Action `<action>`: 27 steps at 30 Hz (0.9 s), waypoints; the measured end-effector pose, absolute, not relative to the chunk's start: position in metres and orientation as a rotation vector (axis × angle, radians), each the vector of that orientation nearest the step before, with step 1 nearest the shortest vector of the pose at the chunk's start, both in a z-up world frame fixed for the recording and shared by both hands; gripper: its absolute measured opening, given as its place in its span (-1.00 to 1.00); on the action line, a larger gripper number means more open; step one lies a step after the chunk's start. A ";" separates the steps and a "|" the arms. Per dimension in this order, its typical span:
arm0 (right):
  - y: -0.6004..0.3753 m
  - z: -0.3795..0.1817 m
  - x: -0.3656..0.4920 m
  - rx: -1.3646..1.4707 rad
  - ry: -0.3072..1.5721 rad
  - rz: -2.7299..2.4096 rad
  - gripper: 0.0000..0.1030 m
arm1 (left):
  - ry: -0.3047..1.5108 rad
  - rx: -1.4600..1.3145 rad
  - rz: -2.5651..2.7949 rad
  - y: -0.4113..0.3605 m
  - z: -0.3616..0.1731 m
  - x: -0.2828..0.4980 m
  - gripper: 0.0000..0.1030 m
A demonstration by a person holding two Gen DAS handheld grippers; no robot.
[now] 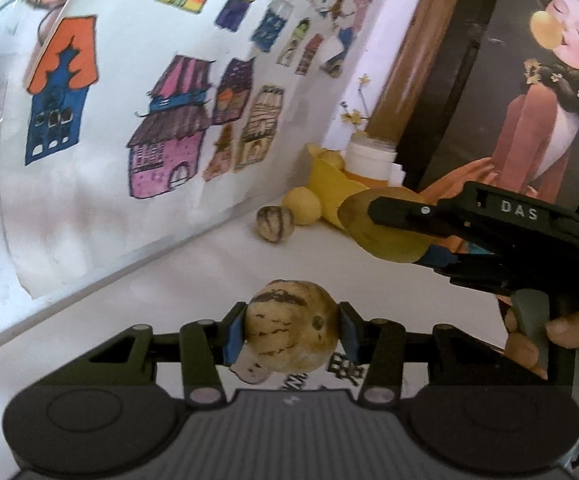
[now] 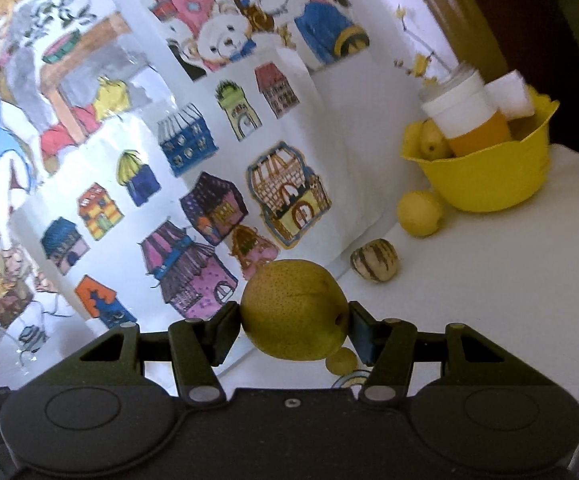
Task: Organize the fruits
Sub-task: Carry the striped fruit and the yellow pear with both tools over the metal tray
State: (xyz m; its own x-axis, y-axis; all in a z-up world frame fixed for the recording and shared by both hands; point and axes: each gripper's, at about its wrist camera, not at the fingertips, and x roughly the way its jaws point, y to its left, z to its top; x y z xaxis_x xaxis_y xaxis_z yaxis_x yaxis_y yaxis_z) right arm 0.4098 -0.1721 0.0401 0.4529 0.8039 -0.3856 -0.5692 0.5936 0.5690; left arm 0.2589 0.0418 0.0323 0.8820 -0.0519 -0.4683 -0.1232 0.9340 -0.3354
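My left gripper (image 1: pixel 291 336) is shut on a tan striped melon (image 1: pixel 289 332) and holds it above the white table. My right gripper (image 2: pixel 295 326) is shut on a green-yellow pear (image 2: pixel 293 310); it also shows in the left wrist view (image 1: pixel 393 232) holding the pear (image 1: pixel 361 220) near the yellow bowl (image 1: pixel 329 184). The yellow bowl (image 2: pixel 489 176) stands at the back right by the wall and holds yellow fruit (image 2: pixel 429 140). A lemon (image 2: pixel 419 214) and a second striped melon (image 2: pixel 374 266) lie on the table in front of the bowl.
An orange bottle with a white cap (image 2: pixel 465 120) and a white block (image 2: pixel 509 94) sit in the bowl. Paper drawings of houses (image 2: pixel 209 208) lean along the wall on the left. A small yellow fruit (image 2: pixel 341 361) lies below the pear. A dark poster (image 1: pixel 529 100) stands at right.
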 end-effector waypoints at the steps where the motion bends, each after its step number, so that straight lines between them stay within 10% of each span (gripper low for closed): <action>1: -0.179 0.043 0.404 0.389 0.673 0.871 0.16 | 0.491 -0.365 0.032 0.039 0.033 0.257 0.00; 27: -0.352 0.057 0.249 0.372 0.505 0.675 0.16 | 0.560 -0.345 -0.270 -0.082 0.022 0.187 0.00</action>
State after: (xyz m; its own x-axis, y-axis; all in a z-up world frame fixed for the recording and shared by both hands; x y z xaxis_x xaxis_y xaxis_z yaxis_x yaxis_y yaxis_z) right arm 0.2492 -0.3516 0.0574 0.6690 0.6710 -0.3195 -0.4961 0.7233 0.4803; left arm 0.1873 -0.0820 0.0218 0.8149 -0.3401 -0.4693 0.1547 0.9080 -0.3893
